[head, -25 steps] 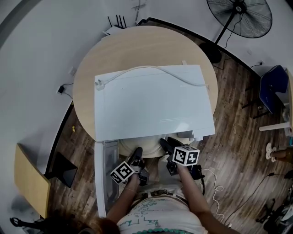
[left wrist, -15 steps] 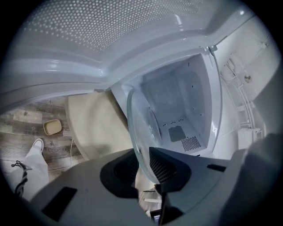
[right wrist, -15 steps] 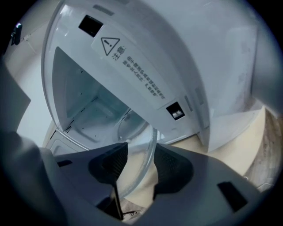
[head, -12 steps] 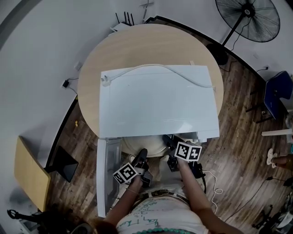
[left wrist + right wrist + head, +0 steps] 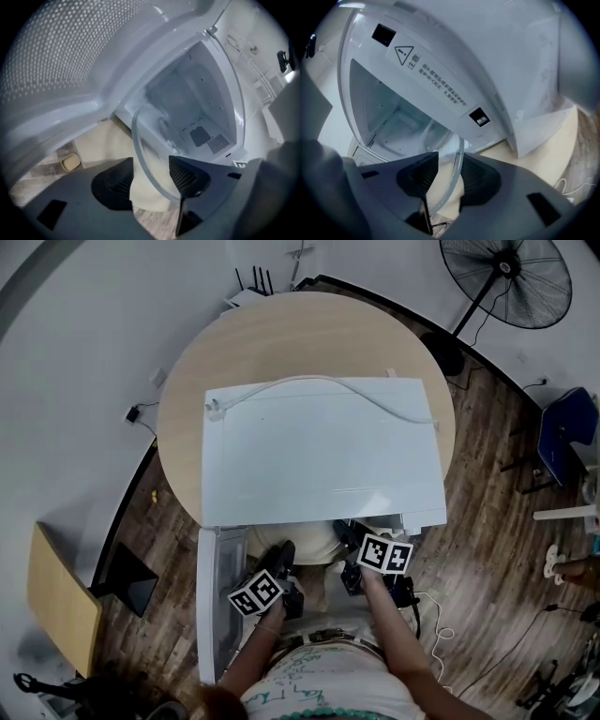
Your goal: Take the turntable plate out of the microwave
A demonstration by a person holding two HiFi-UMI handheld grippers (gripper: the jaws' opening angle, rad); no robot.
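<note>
The white microwave (image 5: 319, 451) stands on a round table, its door (image 5: 214, 606) swung open at the lower left. The clear glass turntable plate (image 5: 137, 140) is tilted at the mouth of the cavity (image 5: 192, 98), partly out of it. My left gripper (image 5: 284, 557) is at the plate's left side. Its jaws have just been opening and now stand wide, with the plate's rim between them in the left gripper view (image 5: 151, 168). My right gripper (image 5: 345, 538) has been closing around the plate's right rim (image 5: 458, 157). The rim lies against one pad with a gap to the other (image 5: 449, 165).
A white cord (image 5: 319, 385) lies across the microwave's top. The round wooden table (image 5: 187, 399) reaches only a little past the microwave's front. A standing fan (image 5: 506, 277) and a blue chair (image 5: 562, 432) are at the right, and a yellow board (image 5: 61, 601) is at the left.
The left gripper's marker cube has rolled a little in place. Both grippers stay at the microwave's mouth.
</note>
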